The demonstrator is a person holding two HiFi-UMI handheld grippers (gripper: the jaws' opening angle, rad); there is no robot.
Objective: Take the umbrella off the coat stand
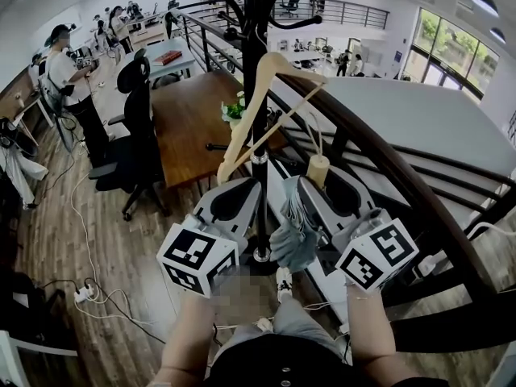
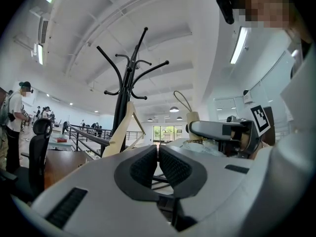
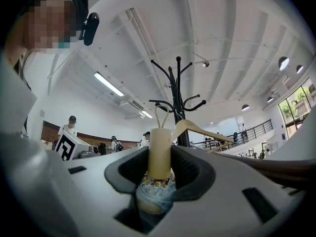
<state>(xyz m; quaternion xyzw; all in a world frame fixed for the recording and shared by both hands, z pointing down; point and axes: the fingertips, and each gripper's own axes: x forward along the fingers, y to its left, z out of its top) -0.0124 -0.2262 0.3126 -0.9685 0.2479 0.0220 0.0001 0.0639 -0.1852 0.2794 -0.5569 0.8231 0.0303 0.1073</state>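
The black coat stand rises just ahead of me, with a wooden hanger on it. My right gripper is shut on a folded umbrella: its pads press the cream handle, and the grey-blue fabric bunches behind the jaws. The handle's cord loop sticks up in front of the stand; I cannot tell whether it touches a hook. My left gripper sits beside the pole at the left, shut with nothing between its pads.
A dark curved railing runs close on the right. A wooden table and a black office chair stand to the left beyond the stand. People work at desks far left. A power strip lies on the floor.
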